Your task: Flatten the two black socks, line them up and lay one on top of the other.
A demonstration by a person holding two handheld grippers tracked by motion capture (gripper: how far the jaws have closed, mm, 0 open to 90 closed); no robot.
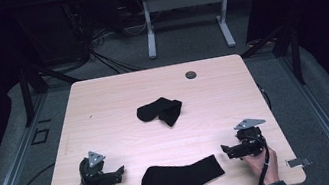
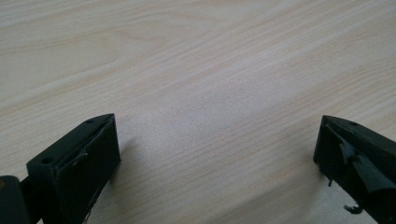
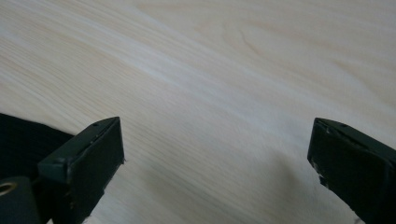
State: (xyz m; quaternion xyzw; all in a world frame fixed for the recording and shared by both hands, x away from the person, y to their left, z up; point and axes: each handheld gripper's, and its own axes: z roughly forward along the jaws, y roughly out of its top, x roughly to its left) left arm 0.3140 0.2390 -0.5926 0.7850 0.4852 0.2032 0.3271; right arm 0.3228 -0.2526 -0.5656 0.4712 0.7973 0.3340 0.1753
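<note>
Two black socks lie on the pale wooden table (image 1: 105,112). One sock (image 1: 182,174) is stretched flat near the front edge, between my two grippers. The other sock (image 1: 160,111) is bunched near the table's middle. My left gripper (image 1: 119,173) rests at the front left, held in a hand, pointing right toward the flat sock; its jaws stand wide apart over bare wood (image 2: 215,140). My right gripper (image 1: 226,150) sits at the front right, pointing left, jaws wide with nothing between them (image 3: 215,140). The flat sock's edge (image 3: 23,140) shows behind its left jaw.
A small dark round grommet (image 1: 191,74) sits near the table's far edge. Beyond the table stand a white desk frame (image 1: 186,23) and cables on the grey floor. Metal rails (image 1: 8,169) run along both sides of the table.
</note>
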